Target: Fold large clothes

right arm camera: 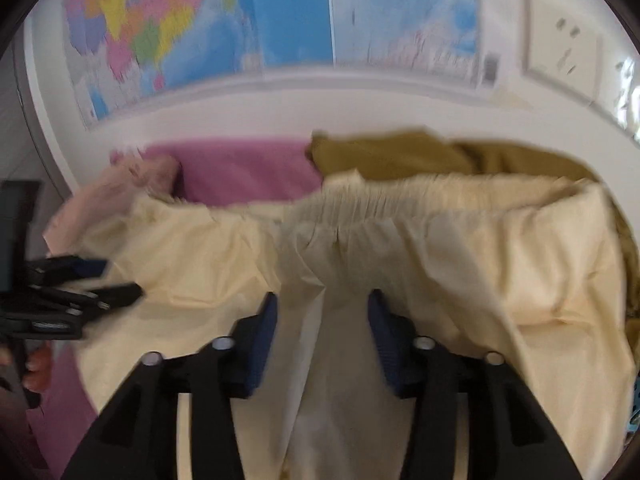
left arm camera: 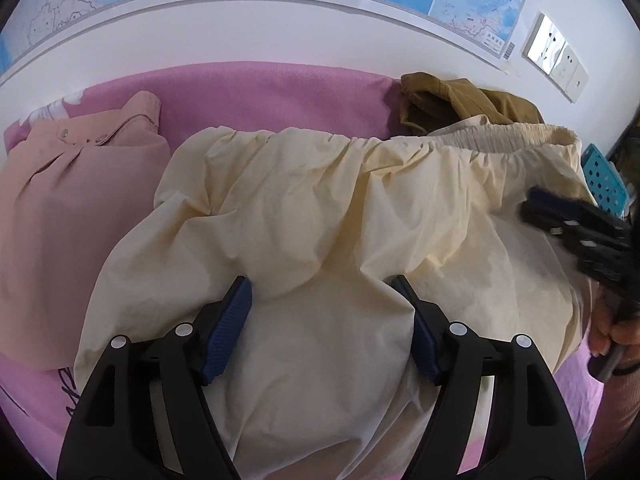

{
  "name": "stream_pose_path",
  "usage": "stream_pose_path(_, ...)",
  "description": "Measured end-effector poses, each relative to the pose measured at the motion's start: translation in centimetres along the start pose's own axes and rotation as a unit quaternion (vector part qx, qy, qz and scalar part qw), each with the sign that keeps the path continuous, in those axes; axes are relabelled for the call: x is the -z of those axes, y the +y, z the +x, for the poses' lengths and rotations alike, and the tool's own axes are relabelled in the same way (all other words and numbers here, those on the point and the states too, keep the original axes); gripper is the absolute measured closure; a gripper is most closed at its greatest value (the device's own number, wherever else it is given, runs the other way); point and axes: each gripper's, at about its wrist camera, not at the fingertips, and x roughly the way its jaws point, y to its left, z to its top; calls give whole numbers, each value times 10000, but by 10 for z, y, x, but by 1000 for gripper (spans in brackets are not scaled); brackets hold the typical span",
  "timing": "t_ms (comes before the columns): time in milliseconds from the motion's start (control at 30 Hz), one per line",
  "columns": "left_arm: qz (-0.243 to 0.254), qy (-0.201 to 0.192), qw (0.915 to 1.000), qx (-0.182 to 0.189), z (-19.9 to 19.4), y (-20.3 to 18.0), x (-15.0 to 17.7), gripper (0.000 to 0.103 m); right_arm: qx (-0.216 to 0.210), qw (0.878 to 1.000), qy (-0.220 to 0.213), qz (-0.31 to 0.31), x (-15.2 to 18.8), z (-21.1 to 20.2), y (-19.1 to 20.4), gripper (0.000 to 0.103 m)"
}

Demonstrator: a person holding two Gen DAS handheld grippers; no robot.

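Two grippers over big cream pants on a pink bed

The left gripper [left arm camera: 322,294] has its jaws wide apart with a puffy bump of the cream pants [left arm camera: 320,208] between them, not squeezed. The right gripper [right arm camera: 322,308] has a narrower gap, and a fold of cloth runs through it, not pinched. The pants lie spread on the pink blanket [left arm camera: 280,92]. Farther back lie a peach shirt [left arm camera: 68,184], a brown garment [left arm camera: 460,96] and a wall map [right arm camera: 240,32].

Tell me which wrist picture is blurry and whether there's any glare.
Right wrist view is smeared by motion blur, the wall map and cream garment soft; left wrist view is mostly sharp, only the right gripper blurred, with glare on the wall socket plate.
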Motion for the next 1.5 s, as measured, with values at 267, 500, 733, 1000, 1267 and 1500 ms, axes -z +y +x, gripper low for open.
stream_pose_path(267,75,-1,10000,-12,6,0,-1,26,219,9986,262,-403,-5,22,17,60)
stream_pose_path(500,166,10,9998,-87,8,-3,-6,24,386,9972,311,-560,13,50,12,56)
stream_pose_path(733,184,-74,9997,-106,10,-3,-4,22,-42,9999,30,-129,17,0,9,55)
stream_pose_path(1000,342,-151,9988,-322,16,-10,-1,21,-448,9976,517,-48,58,13,8,47)
stream_pose_path(1267,315,-571,9971,-379,-28,-9,16,21,-434,9978,490,141,61,6,8,47)
stream_pose_path(1500,316,-921,9948,-285,-66,-2,51,20,-626,9978,7,223,65,-42,9,42)
